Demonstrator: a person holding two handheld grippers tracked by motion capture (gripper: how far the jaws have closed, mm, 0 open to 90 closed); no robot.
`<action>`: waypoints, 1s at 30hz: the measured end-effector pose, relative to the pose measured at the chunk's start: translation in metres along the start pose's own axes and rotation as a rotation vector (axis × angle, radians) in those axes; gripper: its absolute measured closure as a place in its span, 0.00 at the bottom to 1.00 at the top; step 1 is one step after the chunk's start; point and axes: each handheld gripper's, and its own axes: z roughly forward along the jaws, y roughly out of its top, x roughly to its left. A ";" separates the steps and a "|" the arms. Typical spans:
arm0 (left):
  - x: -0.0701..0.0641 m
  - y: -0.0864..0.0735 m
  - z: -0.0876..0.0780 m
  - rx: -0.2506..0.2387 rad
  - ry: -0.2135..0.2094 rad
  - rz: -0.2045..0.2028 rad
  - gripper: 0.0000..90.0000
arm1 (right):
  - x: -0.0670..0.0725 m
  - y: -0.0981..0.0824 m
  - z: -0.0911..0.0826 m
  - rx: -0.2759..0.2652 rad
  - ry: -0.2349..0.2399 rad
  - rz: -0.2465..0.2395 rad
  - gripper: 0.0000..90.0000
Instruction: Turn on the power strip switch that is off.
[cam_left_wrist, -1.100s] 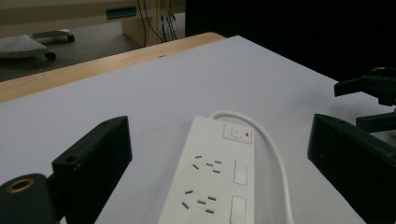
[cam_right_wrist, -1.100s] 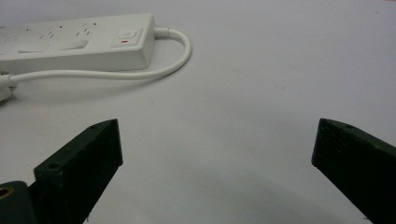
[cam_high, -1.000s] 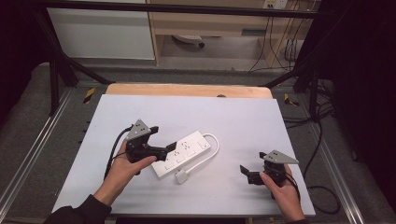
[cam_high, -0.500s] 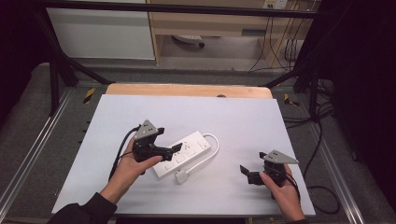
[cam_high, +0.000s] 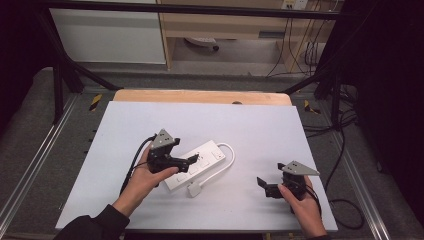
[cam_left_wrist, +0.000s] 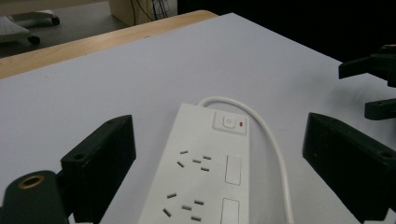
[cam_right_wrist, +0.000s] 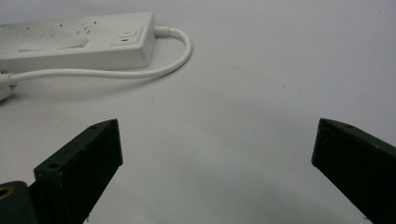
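The left gripper (cam_high: 187, 160) hovered with its jaws spread wide over the near-left end of the white power strip (cam_high: 197, 165) lying mid-table, gripping nothing, while the right gripper (cam_high: 265, 186), equally wide open and empty, sat well apart at the near right.

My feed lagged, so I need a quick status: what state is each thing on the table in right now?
Power strip: lying flat, sockets up and empty, nothing gripping it.
Cord: looped along the strip's side, plug resting on the table.
Left hand-held gripper: open, jaws either side of the strip, above it.
Right hand-held gripper: open, holding nothing, apart from the strip.
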 end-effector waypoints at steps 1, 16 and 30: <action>0.000 0.000 0.001 0.002 -0.002 0.001 0.11 | 0.000 0.000 0.000 0.000 0.000 0.000 0.03; -0.004 -0.004 0.016 0.042 -0.004 0.009 0.11 | 0.000 0.000 0.000 0.002 0.003 0.002 0.03; -0.004 -0.008 0.029 0.072 0.001 0.005 0.11 | 0.000 0.000 0.000 0.002 0.005 0.002 0.03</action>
